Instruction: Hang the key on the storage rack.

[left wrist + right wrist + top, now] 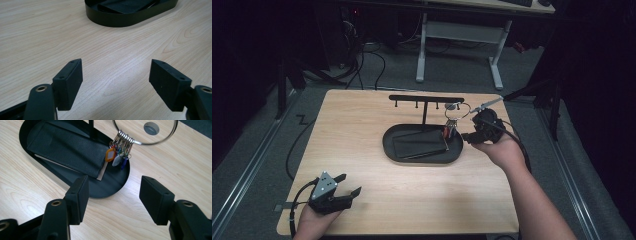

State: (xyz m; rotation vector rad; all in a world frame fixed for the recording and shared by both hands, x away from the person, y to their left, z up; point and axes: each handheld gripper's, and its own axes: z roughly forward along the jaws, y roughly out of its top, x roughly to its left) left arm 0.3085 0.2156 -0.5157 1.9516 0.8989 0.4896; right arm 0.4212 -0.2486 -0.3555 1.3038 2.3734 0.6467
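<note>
A black oval tray [388, 146] sits mid-table with a T-shaped hook rack [426, 98] rising from it. A black leather wallet [417, 144] [67, 150] lies flat in the tray. A large metal key ring [458, 112] [147, 144] hangs at the rack's right end. Its bunch of keys and coloured tags [118, 157] dangles over the tray's right end. My right gripper [469, 127] [113, 195] is just right of the tray, open, with nothing between its jaws and the keys a little ahead. My left gripper [352, 183] [116, 82] rests open near the front left corner.
The tray wall [117, 21] lies well ahead of the left gripper across bare wood. A round cable hole [151, 128] is in the tabletop beyond the ring. A white desk frame [422, 55] stands on the floor behind the table.
</note>
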